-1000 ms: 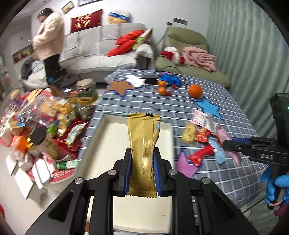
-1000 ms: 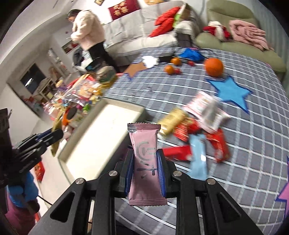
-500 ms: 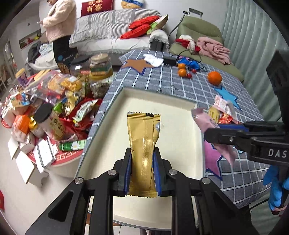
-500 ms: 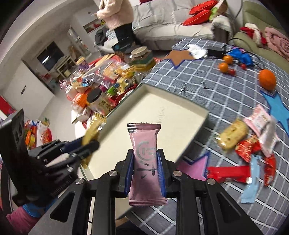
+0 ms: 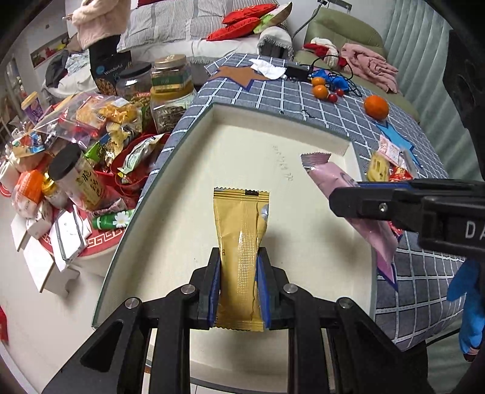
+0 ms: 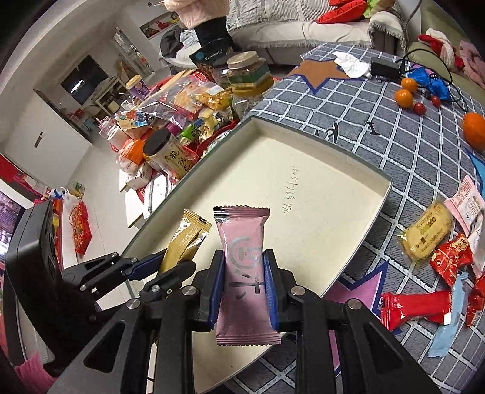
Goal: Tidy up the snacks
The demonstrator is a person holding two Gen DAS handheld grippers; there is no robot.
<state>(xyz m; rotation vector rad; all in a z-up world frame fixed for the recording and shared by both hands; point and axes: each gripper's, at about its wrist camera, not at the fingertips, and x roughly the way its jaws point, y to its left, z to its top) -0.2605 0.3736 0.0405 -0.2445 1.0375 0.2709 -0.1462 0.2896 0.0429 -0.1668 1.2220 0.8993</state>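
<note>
My left gripper (image 5: 238, 266) is shut on a gold snack packet (image 5: 241, 242) and holds it upright above the near part of a cream tray (image 5: 303, 248). The right gripper (image 6: 242, 266) is shut on a pink snack packet (image 6: 244, 260) over the same tray (image 6: 303, 218). In the left wrist view the right gripper (image 5: 345, 200) comes in from the right with the pink packet (image 5: 330, 178). In the right wrist view the left gripper (image 6: 169, 266) and gold packet (image 6: 185, 239) sit just to the left. Loose snacks (image 6: 427, 233) lie on the checked cloth to the right.
A low table at the left is crowded with jars (image 5: 169, 91) and snack bags (image 5: 91, 115). Oranges (image 5: 376, 106), cables and star mats lie on the checked tablecloth (image 5: 288, 94). A person (image 5: 97, 24) stands by the sofa. A blue-gloved hand (image 5: 469, 303) shows at the right edge.
Both grippers have come down and in over the tray, each still holding its packet. The right gripper swung left from the loose snacks to beside the left gripper.
</note>
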